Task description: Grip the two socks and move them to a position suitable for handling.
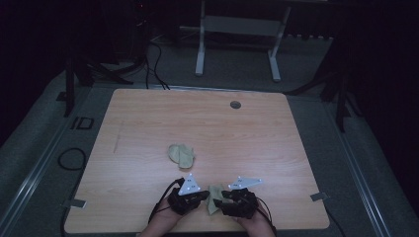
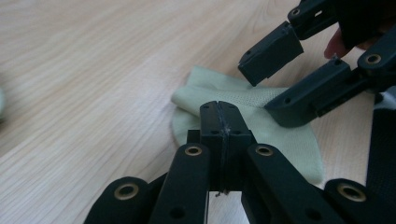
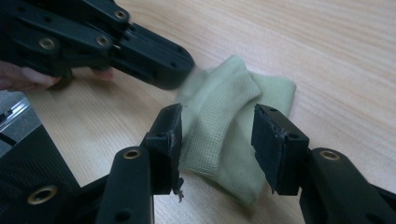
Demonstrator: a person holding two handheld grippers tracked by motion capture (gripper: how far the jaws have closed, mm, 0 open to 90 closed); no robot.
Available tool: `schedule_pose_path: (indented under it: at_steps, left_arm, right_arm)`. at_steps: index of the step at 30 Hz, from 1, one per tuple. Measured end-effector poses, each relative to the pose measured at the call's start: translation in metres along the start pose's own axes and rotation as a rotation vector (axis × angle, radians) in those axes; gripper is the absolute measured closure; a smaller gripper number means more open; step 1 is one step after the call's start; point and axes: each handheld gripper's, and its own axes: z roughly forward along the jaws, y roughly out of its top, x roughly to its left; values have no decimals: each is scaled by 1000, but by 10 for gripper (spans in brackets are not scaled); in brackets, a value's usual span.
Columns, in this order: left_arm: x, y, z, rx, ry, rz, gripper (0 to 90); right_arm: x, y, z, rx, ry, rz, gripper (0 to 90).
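Observation:
A pale green sock-like cloth [image 1: 214, 203] lies crumpled near the table's front edge, between my two grippers. My left gripper [image 1: 203, 196] is shut, and its joined tips [image 2: 219, 108] sit over the cloth [image 2: 289, 140] at its near edge; I cannot tell whether any fabric is pinched. My right gripper [image 3: 217, 135] is open, one jaw on each side of the cloth's ribbed fold [image 3: 224, 102], low over it. In the left gripper view the right gripper [image 2: 280, 79] comes in from the upper right. A second pale green cloth [image 1: 181, 154] lies bunched farther in, mid-table.
The wooden table [image 1: 148, 123] has a round cable hole [image 1: 235, 104] at the back. A white desk frame [image 1: 237, 29] stands on the floor beyond it. Cables [image 1: 71, 159] lie on the floor at the left. The room is dim.

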Motion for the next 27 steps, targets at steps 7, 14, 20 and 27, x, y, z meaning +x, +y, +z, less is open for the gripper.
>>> schedule_pose_path:
  at_steps: [7, 14, 20, 27]
  left_arm:
    - [-1, 1, 11, 99, 13, 15, 899]
    - [-1, 0, 10, 99, 9, 42, 900]
    - [3, -6, 1, 106, -7, 89, 899]
    - [18, -12, -12, 121, -13, 102, 898]
  right_arm:
    - [0, -5, 2, 0, -24, -36, 834]
    - [9, 4, -17, -53, -24, -78, 845]
    - [1, 13, -46, -108, -42, -80, 845]
    - [-34, 6, -70, -117, -49, 8, 842]
